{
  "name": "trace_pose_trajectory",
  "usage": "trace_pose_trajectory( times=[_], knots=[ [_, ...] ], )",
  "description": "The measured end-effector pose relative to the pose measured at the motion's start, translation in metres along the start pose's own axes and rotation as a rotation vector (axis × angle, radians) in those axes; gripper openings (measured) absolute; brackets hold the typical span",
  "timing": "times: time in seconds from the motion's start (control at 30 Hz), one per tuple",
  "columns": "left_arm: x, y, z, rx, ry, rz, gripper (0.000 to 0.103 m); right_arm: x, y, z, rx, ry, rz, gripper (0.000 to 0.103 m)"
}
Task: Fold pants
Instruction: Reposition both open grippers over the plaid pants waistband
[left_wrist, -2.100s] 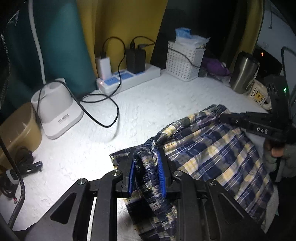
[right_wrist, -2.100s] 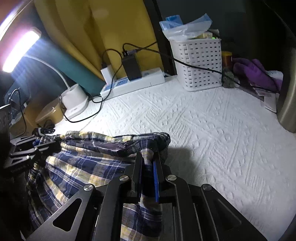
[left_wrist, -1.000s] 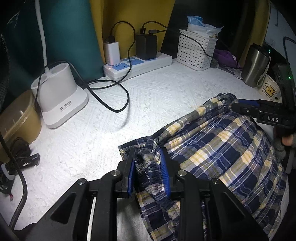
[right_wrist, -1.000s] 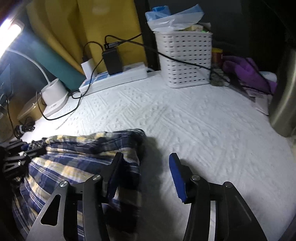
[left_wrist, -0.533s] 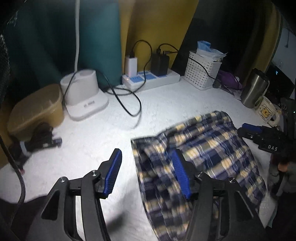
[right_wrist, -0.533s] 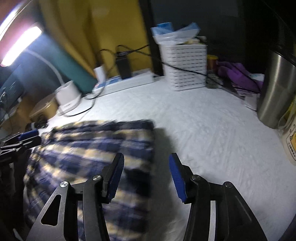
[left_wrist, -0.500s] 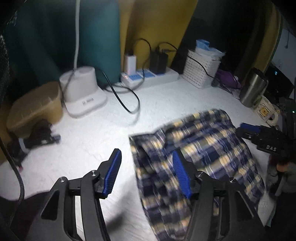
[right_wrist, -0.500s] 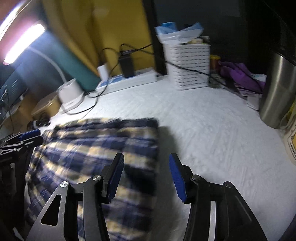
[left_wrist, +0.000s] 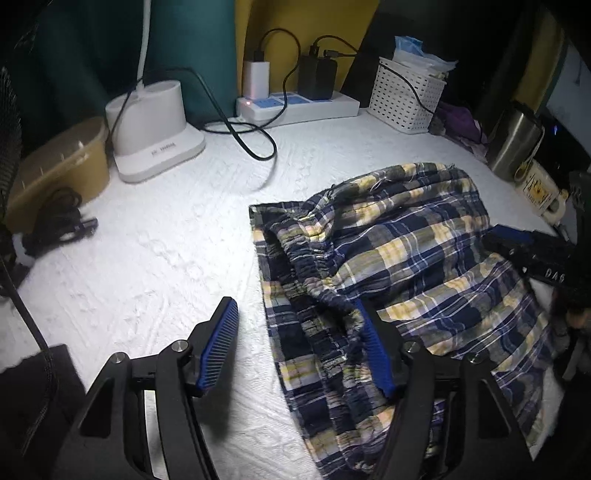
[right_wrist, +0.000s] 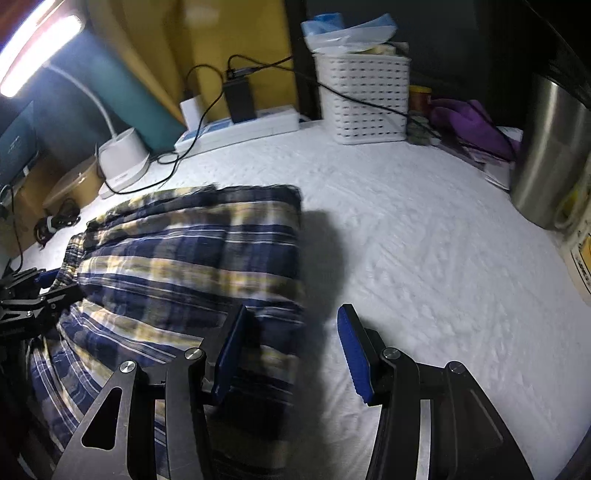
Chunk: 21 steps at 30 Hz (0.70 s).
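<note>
Navy/yellow plaid cotton pants (left_wrist: 399, 258) lie bunched on white textured surface (left_wrist: 166, 258), elastic waistband toward left claw (left_wrist: 299, 347). Left claw released, fingers spread w/ waistband edge between them. Right claw (right_wrist: 291, 350) also released, astride pants' right edge; fabric blurred there.

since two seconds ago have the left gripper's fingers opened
Yes. The left gripper was clamped on the plaid pants; now it is open, the cloth lying released on the white table cover.

Pants (left_wrist: 399, 258) lie on the table (left_wrist: 155, 258), basket (left_wrist: 406, 99) and power strip (left_wrist: 299, 107) behind them
</note>
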<state>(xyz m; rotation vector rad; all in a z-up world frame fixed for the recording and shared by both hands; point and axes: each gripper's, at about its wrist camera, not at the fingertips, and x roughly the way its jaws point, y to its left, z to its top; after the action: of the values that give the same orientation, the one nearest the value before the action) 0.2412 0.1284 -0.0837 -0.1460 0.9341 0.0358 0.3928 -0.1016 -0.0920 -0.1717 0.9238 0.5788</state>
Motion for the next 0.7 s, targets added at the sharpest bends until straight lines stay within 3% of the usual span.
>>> trace_pose_trajectory(
  times=[0.23,0.37,0.7],
  knots=[
    [-0.024,-0.003,0.004,-0.034,-0.044,0.017,0.066,-0.016,-0.005,-0.004,0.015,-0.014,-0.008,0.052],
    [-0.037,-0.011,-0.001,-0.035,-0.050,-0.035,0.066,-0.026,0.000,-0.008,0.005,-0.023,0.020,0.052],
    [-0.029,-0.025,-0.028,-0.038,0.021,-0.045,0.066,-0.042,0.021,-0.031,-0.042,-0.016,0.064,0.054]
  ],
)
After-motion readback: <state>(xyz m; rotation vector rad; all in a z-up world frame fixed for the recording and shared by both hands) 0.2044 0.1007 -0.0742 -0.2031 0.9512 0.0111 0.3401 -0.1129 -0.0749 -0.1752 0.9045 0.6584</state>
